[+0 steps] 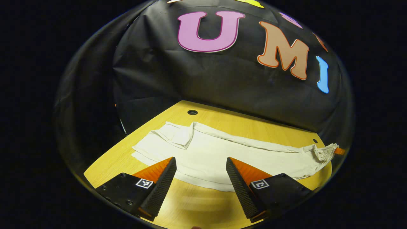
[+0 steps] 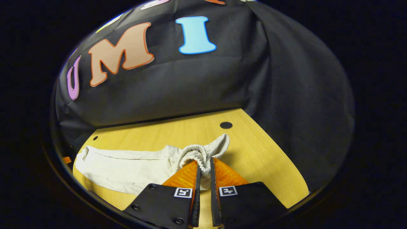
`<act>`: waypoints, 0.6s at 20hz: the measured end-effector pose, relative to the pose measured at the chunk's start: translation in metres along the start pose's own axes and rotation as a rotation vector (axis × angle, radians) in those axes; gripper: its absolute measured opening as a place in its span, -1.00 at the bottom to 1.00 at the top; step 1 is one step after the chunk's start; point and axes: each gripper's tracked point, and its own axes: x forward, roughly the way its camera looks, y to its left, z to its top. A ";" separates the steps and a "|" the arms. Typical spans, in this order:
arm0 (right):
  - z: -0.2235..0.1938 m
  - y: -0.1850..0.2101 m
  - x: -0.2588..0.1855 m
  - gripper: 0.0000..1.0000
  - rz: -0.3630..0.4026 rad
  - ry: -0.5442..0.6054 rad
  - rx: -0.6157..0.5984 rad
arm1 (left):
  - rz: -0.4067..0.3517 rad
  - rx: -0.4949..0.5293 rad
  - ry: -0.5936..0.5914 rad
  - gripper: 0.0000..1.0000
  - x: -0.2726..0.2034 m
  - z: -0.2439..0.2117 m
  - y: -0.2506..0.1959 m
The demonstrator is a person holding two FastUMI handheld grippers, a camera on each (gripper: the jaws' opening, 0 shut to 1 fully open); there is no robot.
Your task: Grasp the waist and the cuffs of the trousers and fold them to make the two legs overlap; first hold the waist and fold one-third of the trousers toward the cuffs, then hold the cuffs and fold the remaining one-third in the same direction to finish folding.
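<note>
Right gripper view: right gripper [image 2: 203, 168] pinches the trousers' [image 2: 127, 170] waist [image 2: 200, 152].
Left gripper [image 1: 201, 171] hangs wide over the legs, likely heading for the cuffs [image 1: 149, 149].

Light: I see both views lit from above, bright on the worktop [image 1: 254, 125], dim on the booth wall behind.
Glare: a pale sheen lies on the worktop at 6 o'clock, between the left claw [image 1: 201, 173] fingers.
Shadows: soft ones fall at 3 o'clock of the trousers [image 2: 127, 168] waist in the right gripper view.
Distortion: worktop edges bow near the rim.
Blur: rims smear slightly; centres look sharp.
</note>
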 end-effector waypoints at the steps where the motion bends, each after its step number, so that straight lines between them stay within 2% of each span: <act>1: 0.007 0.014 -0.005 -0.67 -0.003 -0.014 -0.008 | -0.005 -0.005 0.006 0.89 0.000 0.000 0.008; 6: 0.031 0.103 -0.039 -0.67 0.028 -0.076 -0.025 | -0.026 -0.021 0.030 0.91 0.003 0.001 0.055; 7: 0.033 0.123 -0.043 -0.77 0.038 -0.080 -0.032 | -0.023 -0.017 0.033 0.90 0.005 0.002 0.065; 8: 0.033 0.144 -0.046 -0.67 0.058 -0.081 -0.035 | -0.019 -0.013 0.032 0.90 0.007 0.004 0.075; 9: 0.033 0.165 -0.048 -0.67 0.075 -0.083 -0.042 | -0.017 -0.013 0.027 0.90 0.008 0.008 0.084; 10: 0.029 0.184 -0.052 -0.77 0.097 -0.081 -0.047 | -0.015 -0.018 0.025 0.89 0.011 0.009 0.093; 11: 0.025 0.207 -0.057 -0.67 0.120 -0.077 -0.053 | -0.015 -0.019 0.026 0.90 0.013 0.010 0.101; 12: 0.020 0.230 -0.060 -0.67 0.152 -0.072 -0.060 | -0.016 -0.017 0.029 0.91 0.016 0.009 0.108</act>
